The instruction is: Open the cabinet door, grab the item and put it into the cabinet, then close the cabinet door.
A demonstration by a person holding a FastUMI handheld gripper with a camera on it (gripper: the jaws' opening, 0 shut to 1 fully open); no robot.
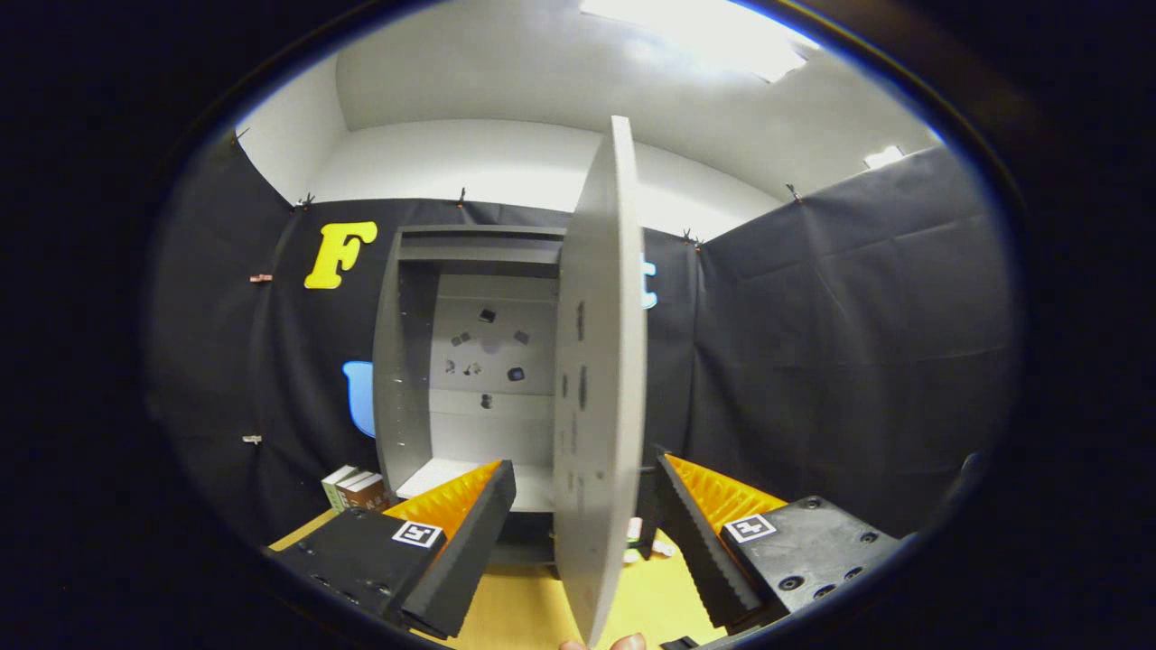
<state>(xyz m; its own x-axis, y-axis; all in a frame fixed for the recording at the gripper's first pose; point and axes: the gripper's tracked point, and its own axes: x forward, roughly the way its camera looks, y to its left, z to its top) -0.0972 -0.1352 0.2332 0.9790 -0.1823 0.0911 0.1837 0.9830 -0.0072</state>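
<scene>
A grey cabinet stands on the wooden table against the black cloth wall. Its door is swung wide and faces me almost edge-on. The inside shows a pale back panel with several small dark stickers and a white bottom shelf. My gripper is open with the door's lower part between its fingers. The left finger stands a little off the door's inner face. The right finger lies close by its outer face. A few small boxes stand on the table left of the cabinet.
Something small, white and red, lies on the table behind the door near the right finger, partly hidden. A person's fingertips touch the door's bottom edge. Black cloth walls close the booth behind and to the right.
</scene>
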